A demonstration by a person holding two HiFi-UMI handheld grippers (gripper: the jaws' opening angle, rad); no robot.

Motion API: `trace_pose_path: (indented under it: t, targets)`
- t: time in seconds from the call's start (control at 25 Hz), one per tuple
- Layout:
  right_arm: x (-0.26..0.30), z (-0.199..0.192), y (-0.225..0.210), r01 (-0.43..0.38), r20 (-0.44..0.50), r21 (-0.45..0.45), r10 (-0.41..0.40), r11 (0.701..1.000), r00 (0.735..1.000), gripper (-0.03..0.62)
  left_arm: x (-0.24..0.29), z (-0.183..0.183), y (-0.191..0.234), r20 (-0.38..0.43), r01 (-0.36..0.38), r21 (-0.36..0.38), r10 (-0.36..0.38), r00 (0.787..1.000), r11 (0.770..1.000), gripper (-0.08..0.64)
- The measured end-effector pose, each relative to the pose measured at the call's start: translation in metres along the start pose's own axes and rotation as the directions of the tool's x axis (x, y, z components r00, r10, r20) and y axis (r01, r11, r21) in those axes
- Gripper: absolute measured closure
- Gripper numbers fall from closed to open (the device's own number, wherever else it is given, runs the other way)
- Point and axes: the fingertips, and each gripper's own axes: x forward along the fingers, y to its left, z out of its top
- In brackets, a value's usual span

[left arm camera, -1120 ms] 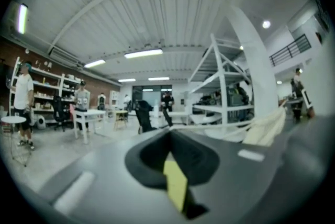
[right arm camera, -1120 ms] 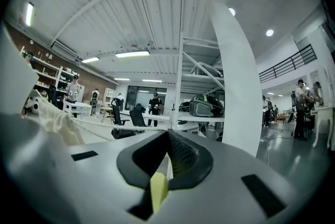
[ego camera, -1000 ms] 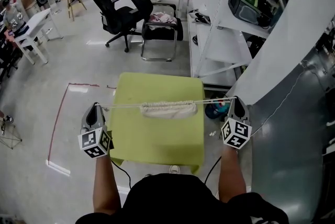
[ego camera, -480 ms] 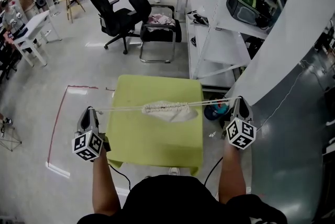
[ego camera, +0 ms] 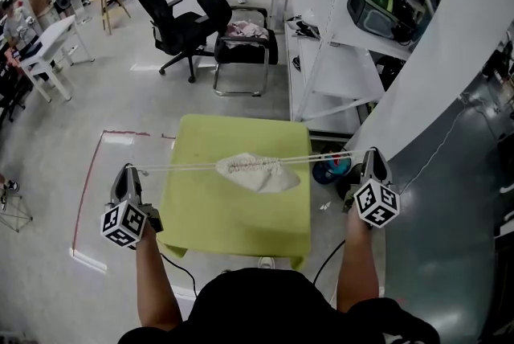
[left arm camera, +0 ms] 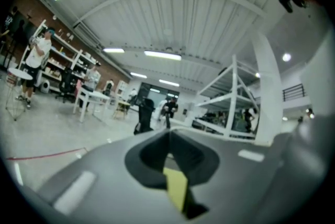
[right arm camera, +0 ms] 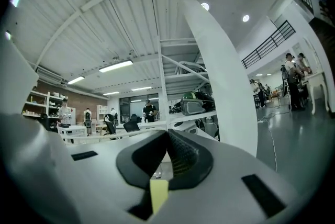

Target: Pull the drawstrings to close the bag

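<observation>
Head view: my left claw (ego camera: 127,170) and right claw (ego camera: 371,153) each pinch an end of the drawstrings (ego camera: 185,166), stretched taut over the green table (ego camera: 233,226); the bag (ego camera: 255,172) sits midway between them, its mouth bunched; left gripper view: jaws pressed together; right gripper view: the same; I judge the cinching nearly done; next calls for one last outward pull.

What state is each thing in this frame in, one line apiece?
bag: mouth gathered tight along the strings
drawstrings: taut, stretched out to both tools
left tool: shut on the drawstrings
right tool: shut on the drawstrings
</observation>
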Motion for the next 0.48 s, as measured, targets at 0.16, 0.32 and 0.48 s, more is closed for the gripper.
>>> trace_pose_path:
  t: [0.16,0.32,0.48]
  targets:
    - [0.0,0.003,-0.004,-0.006,0.004,0.011,0.006,1.0,1.0,0.583,0.0,0.002,0.0,-0.003,0.006,0.006,-0.006,1.0,1.0,0.545]
    - [-0.004,-0.001,0.0,-0.006,-0.003,-0.011,0.006,1.0,1.0,0.584,-0.003,0.005,0.001,-0.006,-0.008,0.018,0.008,1.0,1.0,0.548]
    - [-0.007,-0.003,0.005,-0.004,-0.006,-0.034,0.004,0.999,1.0,0.584,-0.003,0.01,-0.008,-0.005,-0.029,0.107,0.03,1.0,0.994,0.552]
